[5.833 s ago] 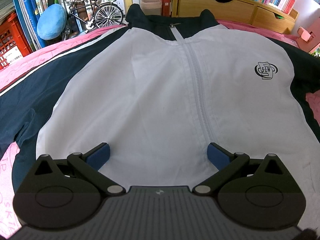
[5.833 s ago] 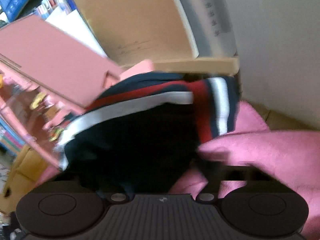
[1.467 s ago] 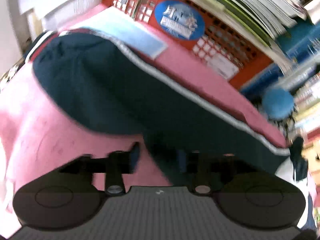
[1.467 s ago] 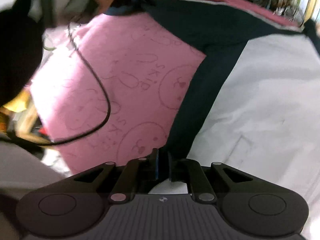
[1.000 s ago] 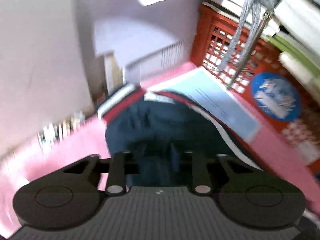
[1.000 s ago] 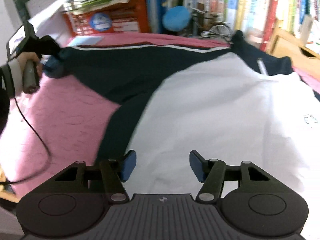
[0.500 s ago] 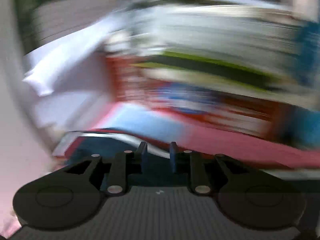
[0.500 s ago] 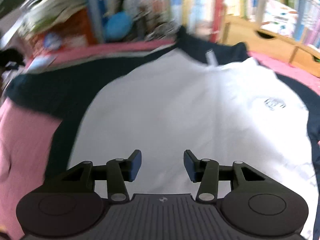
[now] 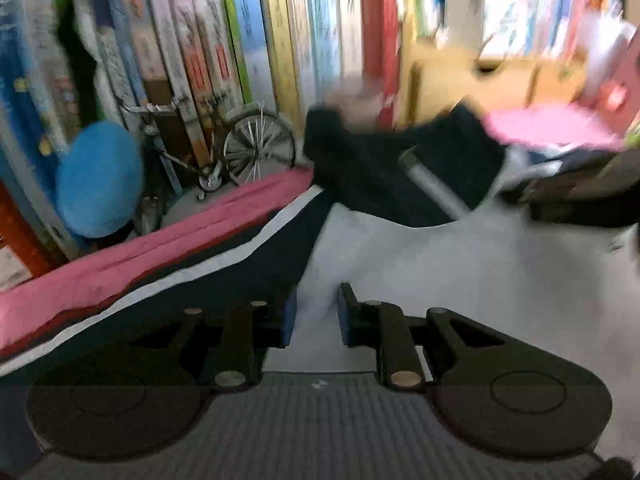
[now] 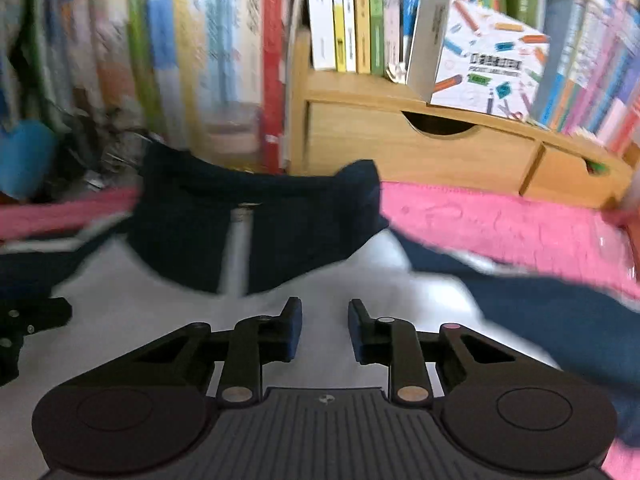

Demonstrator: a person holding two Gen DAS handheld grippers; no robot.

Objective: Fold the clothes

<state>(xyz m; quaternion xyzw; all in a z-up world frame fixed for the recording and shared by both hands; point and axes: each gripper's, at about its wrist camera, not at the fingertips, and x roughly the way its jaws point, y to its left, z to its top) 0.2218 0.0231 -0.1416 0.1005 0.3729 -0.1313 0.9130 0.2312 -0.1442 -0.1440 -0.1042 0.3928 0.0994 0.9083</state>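
- Jacket (image 9: 460, 264) spread flat on the blanket (image 9: 132, 264), collar (image 10: 256, 216) at the far end, toward the books (image 10: 352, 16).
- Left gripper (image 9: 314, 316) low over the jacket's chest, beside the seam of the sleeve (image 9: 192, 280) that runs away to the left.
- Right gripper (image 10: 324, 330) over the chest just before the collar, a little right of the zip (image 10: 238, 248).
- Model bicycle (image 9: 224, 152) and a round cushion (image 9: 98, 178) behind the blanket's far edge, left of the collar, in front of upright books.
- Wooden drawer unit (image 10: 420, 148) behind the blanket, right of the collar, more books standing on top.
- Other gripper's body at the right edge of the left wrist view.
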